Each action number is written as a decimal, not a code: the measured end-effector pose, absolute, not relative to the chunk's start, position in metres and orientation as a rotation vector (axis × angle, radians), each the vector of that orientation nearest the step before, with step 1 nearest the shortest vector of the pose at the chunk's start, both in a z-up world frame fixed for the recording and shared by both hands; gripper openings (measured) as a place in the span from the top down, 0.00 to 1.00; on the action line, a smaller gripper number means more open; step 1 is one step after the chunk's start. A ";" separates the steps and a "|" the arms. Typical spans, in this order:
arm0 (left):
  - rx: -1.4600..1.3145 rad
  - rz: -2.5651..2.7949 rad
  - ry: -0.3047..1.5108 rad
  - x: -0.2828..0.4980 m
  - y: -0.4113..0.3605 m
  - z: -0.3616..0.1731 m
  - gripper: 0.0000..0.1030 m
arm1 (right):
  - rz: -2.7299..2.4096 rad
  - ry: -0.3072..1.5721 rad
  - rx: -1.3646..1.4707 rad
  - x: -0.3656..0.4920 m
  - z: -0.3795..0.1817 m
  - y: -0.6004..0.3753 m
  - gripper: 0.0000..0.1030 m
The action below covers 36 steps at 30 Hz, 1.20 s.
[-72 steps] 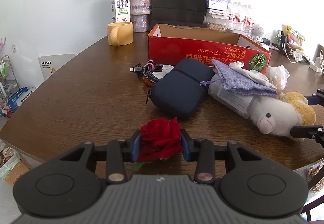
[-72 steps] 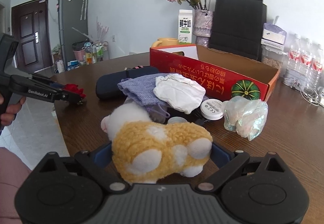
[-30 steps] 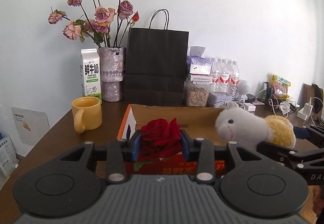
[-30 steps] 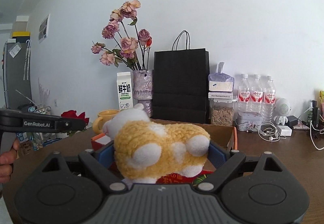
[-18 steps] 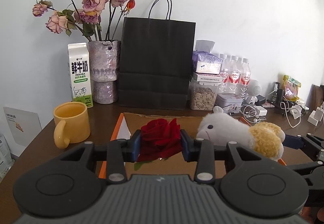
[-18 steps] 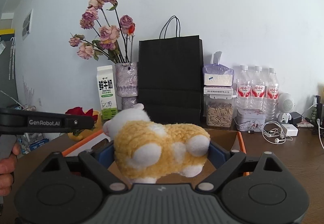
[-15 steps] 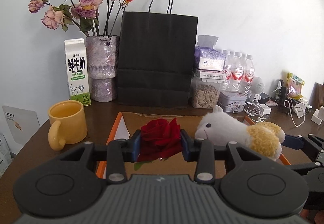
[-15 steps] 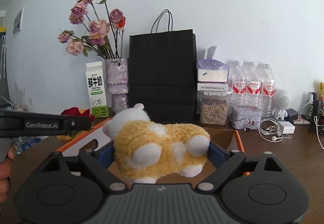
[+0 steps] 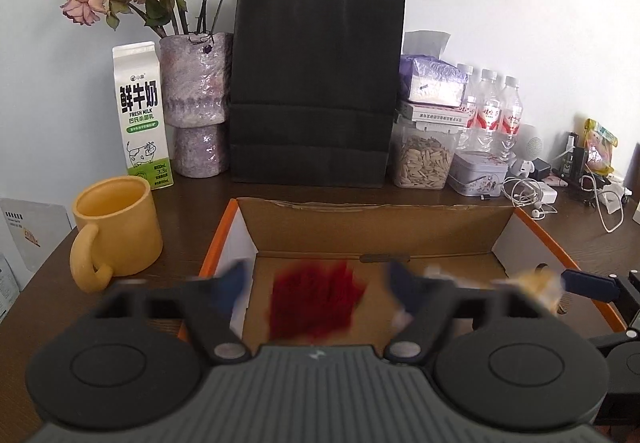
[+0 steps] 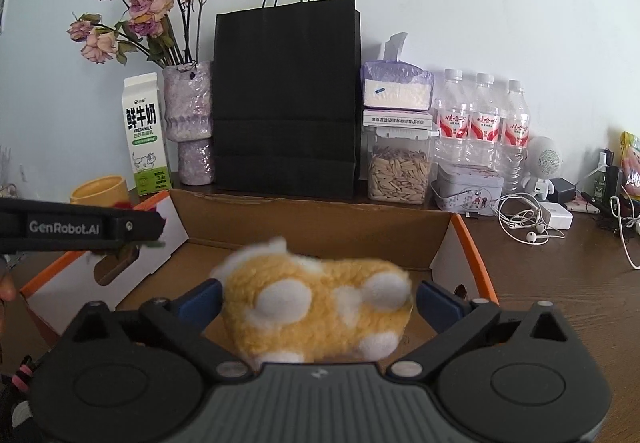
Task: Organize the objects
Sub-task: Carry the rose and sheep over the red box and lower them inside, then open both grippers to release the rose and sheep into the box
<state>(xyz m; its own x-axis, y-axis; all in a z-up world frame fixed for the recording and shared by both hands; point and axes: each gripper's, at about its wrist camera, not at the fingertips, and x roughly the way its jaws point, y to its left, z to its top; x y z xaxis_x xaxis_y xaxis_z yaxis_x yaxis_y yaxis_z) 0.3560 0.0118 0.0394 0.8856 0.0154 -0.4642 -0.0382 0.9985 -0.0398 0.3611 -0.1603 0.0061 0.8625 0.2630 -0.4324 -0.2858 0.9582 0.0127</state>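
The step in hand was the drop into the box (image 9: 376, 231). The left gripper (image 9: 316, 283) hung over the box's open top with its fingers spread wide, and the rose (image 9: 316, 299) sat in the gap between them, touching neither so far as the blur allowed; it looked to be loose and falling, though the smear made it hard to say whether it was in the air or already on the box floor below the tool.

In the right wrist view, the right gripper (image 10: 318, 301) was likewise over the box (image 10: 312, 223), just right of the left tool's arm. Its fingers stood apart with the plush (image 10: 316, 307) between them. The toy was blurred too, and a thin gap seemed to show on the right pad, so my reading was that the grip had let go, but contact on the left pad could not be ruled out.

Ahead of both tools, beyond the box, stood a black bag (image 9: 316, 83); a yellow mug (image 9: 116, 231) sat to the left of the left tool.

The next move probably called for both tools to rise straight out of the box, jaws kept wide so nothing snagged, then turn to whatever loose items remained on the table.
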 end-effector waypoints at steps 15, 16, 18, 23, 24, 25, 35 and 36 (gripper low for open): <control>-0.025 0.028 0.462 0.344 0.020 0.049 0.00 | 0.339 0.371 -0.026 0.339 0.012 -0.170 0.00; -0.028 0.032 0.459 0.343 0.020 0.049 0.00 | 0.341 0.372 -0.026 0.338 0.012 -0.171 0.00; -0.031 0.041 0.454 0.341 0.021 0.051 0.00 | 0.342 0.375 -0.023 0.338 0.012 -0.172 0.00; -0.040 0.069 0.435 0.331 0.020 0.055 0.00 | 0.344 0.371 -0.012 0.336 0.014 -0.176 0.00; -0.042 0.075 0.432 0.327 0.020 0.056 0.00 | 0.346 0.371 -0.010 0.336 0.014 -0.177 0.00; -0.045 0.080 0.428 0.323 0.019 0.057 0.00 | 0.347 0.370 -0.009 0.335 0.014 -0.177 0.00; -0.061 0.152 0.377 0.257 0.022 0.076 0.00 | 0.397 0.260 -0.048 0.286 0.045 -0.174 0.00; -0.057 0.158 0.374 0.250 0.023 0.078 0.00 | 0.402 0.245 -0.050 0.277 0.049 -0.174 0.00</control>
<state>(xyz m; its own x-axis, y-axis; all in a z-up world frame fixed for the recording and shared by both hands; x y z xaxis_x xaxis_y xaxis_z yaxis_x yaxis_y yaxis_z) 0.2500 0.0225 0.0781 0.9188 0.1429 -0.3679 -0.1639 0.9861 -0.0264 0.2772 -0.1744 0.0491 0.8911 0.3815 -0.2456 -0.3935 0.9193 0.0004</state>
